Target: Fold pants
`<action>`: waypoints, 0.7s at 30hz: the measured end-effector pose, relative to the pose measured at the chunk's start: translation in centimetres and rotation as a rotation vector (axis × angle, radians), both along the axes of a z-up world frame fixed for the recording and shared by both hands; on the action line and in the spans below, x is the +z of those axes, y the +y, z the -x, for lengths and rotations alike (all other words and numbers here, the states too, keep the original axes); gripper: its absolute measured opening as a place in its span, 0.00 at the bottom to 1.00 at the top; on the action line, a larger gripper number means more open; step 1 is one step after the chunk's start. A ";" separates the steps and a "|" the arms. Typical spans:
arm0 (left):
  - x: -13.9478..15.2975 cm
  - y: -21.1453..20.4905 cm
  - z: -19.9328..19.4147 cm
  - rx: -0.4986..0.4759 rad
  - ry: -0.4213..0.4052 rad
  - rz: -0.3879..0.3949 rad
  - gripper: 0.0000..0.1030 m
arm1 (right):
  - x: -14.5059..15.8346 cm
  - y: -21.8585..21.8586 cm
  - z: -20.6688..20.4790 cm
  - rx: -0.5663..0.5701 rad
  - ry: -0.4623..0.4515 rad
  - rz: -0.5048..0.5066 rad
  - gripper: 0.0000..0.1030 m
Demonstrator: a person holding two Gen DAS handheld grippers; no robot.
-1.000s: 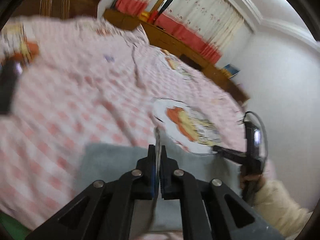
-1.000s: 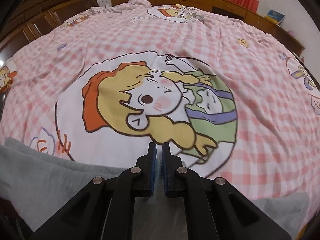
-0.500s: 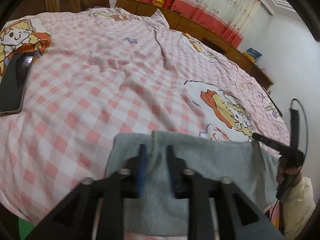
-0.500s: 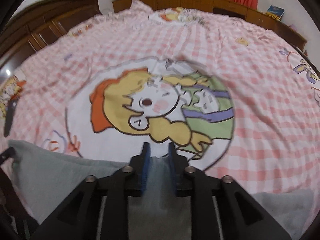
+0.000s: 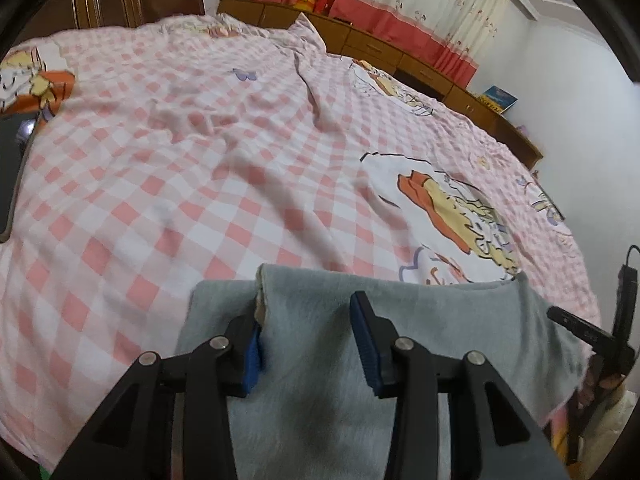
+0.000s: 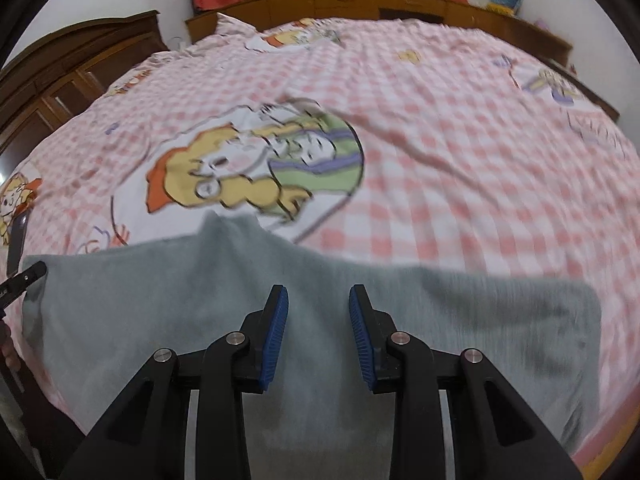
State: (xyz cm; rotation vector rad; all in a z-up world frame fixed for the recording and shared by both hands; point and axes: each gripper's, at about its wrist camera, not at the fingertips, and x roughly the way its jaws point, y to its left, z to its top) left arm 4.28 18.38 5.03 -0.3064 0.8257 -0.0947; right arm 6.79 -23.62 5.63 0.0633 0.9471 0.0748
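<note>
The grey pants (image 5: 420, 320) lie folded along the near edge of the pink checked bed (image 5: 200, 184). Both claws hang over them with jaws apart — the left gripper (image 5: 306, 316) gripping nothing, the right gripper (image 6: 319, 304) widening, pads clear of the cloth.

one pants (image 5: 320, 360), two grippers (image 5: 306, 332) (image 6: 318, 328), one phone (image 5: 10, 176)

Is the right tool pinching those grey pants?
Apart. The right wrist view shows the right tool opening, blue pads spread above the grey pants.
</note>
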 end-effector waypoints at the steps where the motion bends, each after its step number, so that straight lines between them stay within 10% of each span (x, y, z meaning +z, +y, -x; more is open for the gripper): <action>1: 0.0 -0.3 0.0 0.005 -0.001 -0.017 0.02 | -0.2 -0.2 0.1 -0.006 0.005 -0.004 0.32; 21: -1.2 2.5 -0.3 0.138 0.063 -0.039 0.08 | -3.3 5.8 -5.0 0.156 0.012 -0.062 0.31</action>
